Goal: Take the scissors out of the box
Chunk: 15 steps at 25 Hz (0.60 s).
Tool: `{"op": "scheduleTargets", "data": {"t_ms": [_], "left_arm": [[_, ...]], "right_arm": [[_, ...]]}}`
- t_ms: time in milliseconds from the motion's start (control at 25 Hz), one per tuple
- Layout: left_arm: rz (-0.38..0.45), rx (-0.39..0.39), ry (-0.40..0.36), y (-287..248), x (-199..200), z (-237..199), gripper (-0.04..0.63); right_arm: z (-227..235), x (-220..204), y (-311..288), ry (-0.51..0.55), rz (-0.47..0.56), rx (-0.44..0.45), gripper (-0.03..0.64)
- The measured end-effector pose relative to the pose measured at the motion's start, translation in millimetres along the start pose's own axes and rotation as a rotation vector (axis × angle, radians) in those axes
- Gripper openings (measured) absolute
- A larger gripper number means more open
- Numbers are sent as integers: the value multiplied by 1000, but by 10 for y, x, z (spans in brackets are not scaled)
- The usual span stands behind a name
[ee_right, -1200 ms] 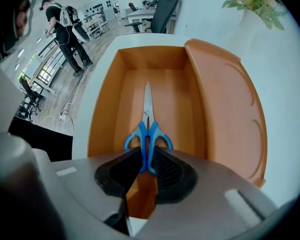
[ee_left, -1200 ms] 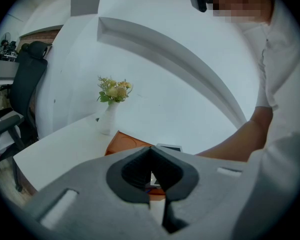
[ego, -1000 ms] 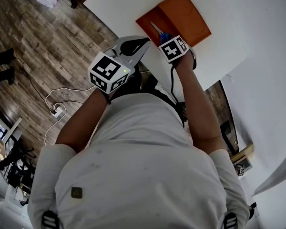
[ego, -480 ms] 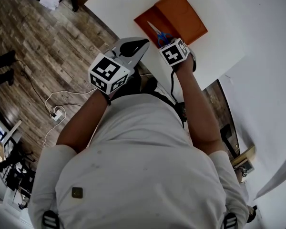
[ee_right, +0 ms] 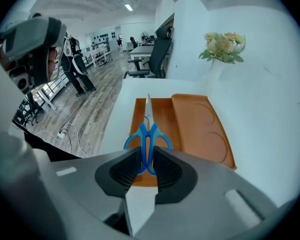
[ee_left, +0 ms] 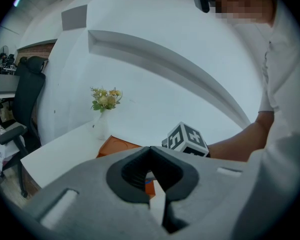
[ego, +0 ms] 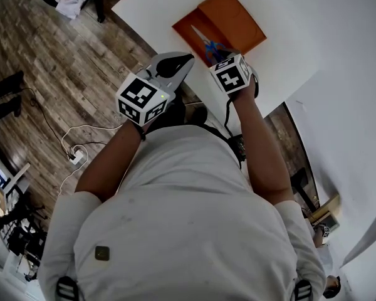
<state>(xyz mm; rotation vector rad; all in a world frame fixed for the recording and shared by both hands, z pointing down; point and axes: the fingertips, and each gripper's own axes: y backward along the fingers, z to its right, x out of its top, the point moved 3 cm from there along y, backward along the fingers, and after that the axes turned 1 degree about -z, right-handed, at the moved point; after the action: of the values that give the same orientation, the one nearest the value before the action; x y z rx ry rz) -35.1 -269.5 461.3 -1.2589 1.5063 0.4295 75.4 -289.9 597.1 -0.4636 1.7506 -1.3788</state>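
Raised since a second ago, the right tongs (ee_right: pixel 147 157) carry the scissors (ee_right: pixel 148 132) above the orange box (ee_right: pixel 202 129), the marker cube (ego: pixel 230 75) on them showing larger in the head view than before. Their ribbed dark pads press from both sides on the blue handle loops, held narrow. The closed steel blades point straight away from the tongs, along the box half that lies to the left in the right gripper view. Whether the tip has cleared the box cannot be told from these views.

The box sits open on the white surface (ee_right: pixel 270 119). Its other half, marked with two round hollows, lies just beside the blades.

The left tongs (ee_left: pixel 150 151) hover near the person's chest, much where they were a second ago. Their tips meet and nothing is between the pads. They are aimed across the surface toward the box, with the right hand's cube just beyond them.

A white vase of pale flowers (ee_right: pixel 221 46) stands near the far end of the box, against the white wall. A black office chair (ee_left: pixel 27 96) stands off the end of the surface. Below the surface's edge runs a wood-plank floor (ego: pixel 62 61), where a white cable (ego: pixel 81 133) trails to a plug strip.
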Motion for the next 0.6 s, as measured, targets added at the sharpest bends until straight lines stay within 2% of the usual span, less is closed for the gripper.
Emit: {"op": "scheduleTargets", "data": {"t_ms": [600], "left_arm": [[34,40,-70,117,30,652,5]], "right_arm": [[-196,-106,982,-35,257,-11,92]]}}
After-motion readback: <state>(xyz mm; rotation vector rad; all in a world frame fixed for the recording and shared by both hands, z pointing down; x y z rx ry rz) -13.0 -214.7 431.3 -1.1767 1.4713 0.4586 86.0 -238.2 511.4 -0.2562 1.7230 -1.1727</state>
